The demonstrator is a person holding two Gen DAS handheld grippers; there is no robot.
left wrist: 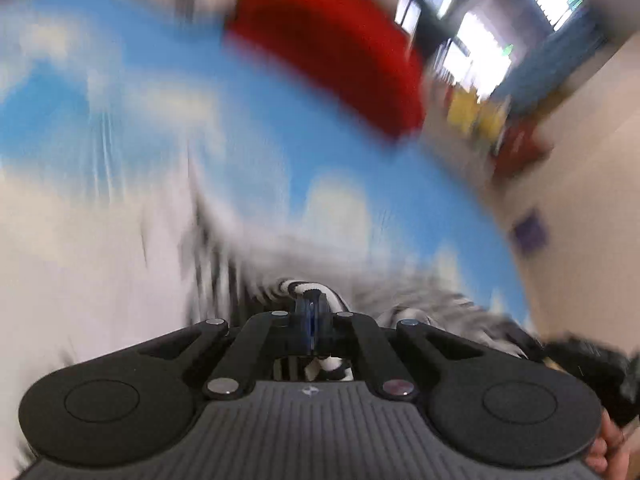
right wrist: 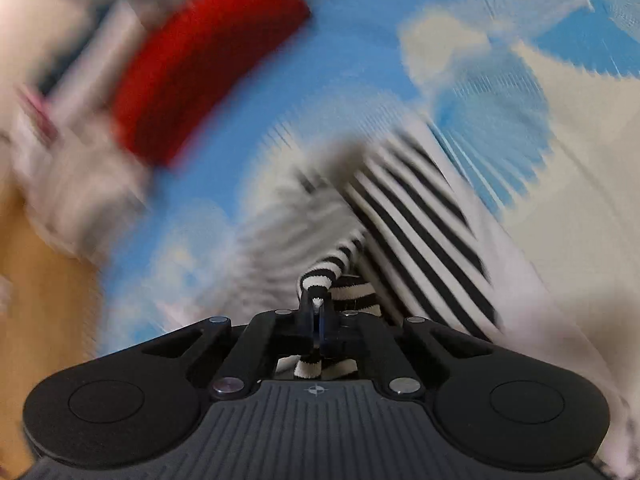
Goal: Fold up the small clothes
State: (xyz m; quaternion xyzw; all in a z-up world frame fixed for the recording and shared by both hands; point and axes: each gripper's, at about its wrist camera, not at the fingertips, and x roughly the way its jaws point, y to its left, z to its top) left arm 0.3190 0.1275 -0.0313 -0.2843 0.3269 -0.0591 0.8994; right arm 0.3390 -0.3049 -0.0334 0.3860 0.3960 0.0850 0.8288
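Tongs come first in both wrist views, each pair pressed together on black-and-white striped cloth. On the left tongs (left wrist: 311, 312), a knot of the striped garment (left wrist: 308, 290) bulges just past the tips at 12 o'clock, and more of it shows in the gap behind the jaws. A fingertip of the person's hand (left wrist: 608, 446) curls at the housing's edge at 4 o'clock.

On the right tongs (right wrist: 319, 312), a rolled band of the same striped garment (right wrist: 420, 216) is pinched at the tips, and its stripes fan away toward 1 o'clock, lying over the surface beyond. A little of the cloth also shows behind these jaws.

Farther out, both views are heavily blurred. The garment rests on a sheet printed with blue sky and white clouds (right wrist: 280, 80); I cannot tell whether it covers a bed or something else. Beyond the garment sits a red block-like thing (left wrist: 332, 48), toward 12 o'clock in the left view and toward 10 o'clock in the right view (right wrist: 200, 76); what it is cannot be made out. At the far right of the left view, bright windows (left wrist: 480, 52) show at 1 o'clock.
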